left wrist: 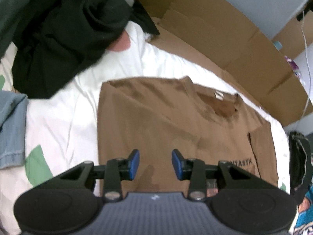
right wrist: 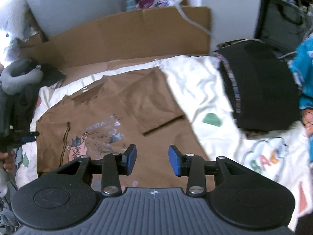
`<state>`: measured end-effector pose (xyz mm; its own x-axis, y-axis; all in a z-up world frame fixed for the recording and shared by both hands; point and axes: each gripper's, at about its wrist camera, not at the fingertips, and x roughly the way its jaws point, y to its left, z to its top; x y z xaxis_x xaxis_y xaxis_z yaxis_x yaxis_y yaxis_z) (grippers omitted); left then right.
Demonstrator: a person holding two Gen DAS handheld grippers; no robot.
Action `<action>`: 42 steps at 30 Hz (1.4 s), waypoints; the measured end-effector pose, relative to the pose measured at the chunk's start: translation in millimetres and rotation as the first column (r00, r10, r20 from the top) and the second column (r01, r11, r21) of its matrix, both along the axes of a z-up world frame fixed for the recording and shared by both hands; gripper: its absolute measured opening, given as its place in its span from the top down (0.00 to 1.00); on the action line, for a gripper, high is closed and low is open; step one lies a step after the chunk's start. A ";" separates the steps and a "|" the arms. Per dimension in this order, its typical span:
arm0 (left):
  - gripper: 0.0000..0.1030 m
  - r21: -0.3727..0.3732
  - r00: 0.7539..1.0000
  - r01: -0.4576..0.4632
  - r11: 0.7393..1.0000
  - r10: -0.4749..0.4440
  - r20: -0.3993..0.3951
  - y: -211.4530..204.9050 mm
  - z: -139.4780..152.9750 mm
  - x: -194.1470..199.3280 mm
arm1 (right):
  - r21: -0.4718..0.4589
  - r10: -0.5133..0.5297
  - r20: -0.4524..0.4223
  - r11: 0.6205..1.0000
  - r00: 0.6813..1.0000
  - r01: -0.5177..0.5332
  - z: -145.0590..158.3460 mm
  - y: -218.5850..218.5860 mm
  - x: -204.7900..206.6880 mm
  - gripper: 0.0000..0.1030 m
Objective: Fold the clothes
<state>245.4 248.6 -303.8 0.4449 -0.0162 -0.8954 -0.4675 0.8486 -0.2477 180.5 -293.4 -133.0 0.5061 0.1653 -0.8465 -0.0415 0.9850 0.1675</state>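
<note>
A brown T-shirt (left wrist: 166,121) lies flat on a white printed bedsheet (left wrist: 58,121), its left side folded over the body and its collar at the far end. My left gripper (left wrist: 155,164) is open and empty, hovering over the shirt's near part. In the right wrist view the same brown T-shirt (right wrist: 121,113) shows its printed front, with the right sleeve (right wrist: 156,101) spread out. My right gripper (right wrist: 150,160) is open and empty above the shirt's lower right part. The left gripper (right wrist: 21,137) also shows at the far left of that view.
A dark clothes pile (left wrist: 64,39) and a light blue garment (left wrist: 11,127) lie left of the shirt. Flattened cardboard (left wrist: 225,45) lies behind the bed. A folded black garment (right wrist: 260,86) and a teal garment (right wrist: 305,74) lie to the right on the sheet (right wrist: 205,90).
</note>
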 end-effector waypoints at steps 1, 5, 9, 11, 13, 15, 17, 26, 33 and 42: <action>0.61 -0.010 1.000 0.005 1.000 -0.005 -0.006 -1.8 0.5 -2.3 | -0.006 -0.006 0.000 1.000 1.000 0.006 6.3 -4.5 -4.6 0.55; 0.53 -0.043 1.000 0.023 0.999 -0.024 -0.015 -7.8 3.1 -11.0 | -0.032 -0.032 -0.002 0.999 0.999 0.032 31.3 -22.5 -22.8 0.49; 0.33 -0.072 1.000 0.007 0.997 -0.007 -0.004 -10.6 5.9 -25.7 | -0.045 -0.076 0.007 0.996 0.997 0.076 52.2 -38.6 -40.4 0.49; 0.33 -0.076 1.000 0.017 0.997 -0.016 0.004 -11.4 7.6 -33.4 | -0.034 -0.100 0.020 0.994 0.995 0.101 57.8 -44.1 -47.3 0.47; 0.33 -0.061 1.000 0.018 0.998 -0.018 0.002 -11.2 8.4 -39.7 | -0.001 -0.104 0.039 0.995 0.994 0.104 59.5 -47.2 -51.2 0.47; 0.33 -0.041 1.000 0.009 0.999 -0.009 -0.016 -10.6 7.3 -45.0 | 0.021 -0.109 0.041 0.994 0.993 0.108 54.5 -49.6 -53.1 0.46; 0.33 -0.042 0.999 0.006 0.999 -0.007 -0.033 -9.6 5.7 -49.5 | 0.028 -0.107 0.027 0.994 0.994 0.106 43.9 -52.0 -52.2 0.46; 0.32 0.011 0.995 -0.031 0.999 0.032 -0.093 -11.7 -11.7 -63.5 | 0.045 -0.109 -0.036 0.993 0.993 0.110 -18.5 -68.2 -38.7 0.46; 0.32 0.064 0.985 -0.076 0.995 0.085 -0.148 -22.8 -32.7 -58.5 | 0.056 -0.085 -0.086 0.994 0.993 0.090 -73.6 -83.9 -18.6 0.46; 0.32 0.135 0.967 -0.068 0.989 0.099 -0.235 -32.7 -47.5 -56.1 | 0.065 0.032 -0.155 0.998 0.987 -0.022 -137.1 -93.4 17.5 0.46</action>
<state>189.4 215.9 -351.2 0.2119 0.1303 -0.9686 -0.5707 0.8211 -0.0144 198.0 -386.8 -270.1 0.3634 0.2320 -0.9023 -0.0361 0.9713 0.2352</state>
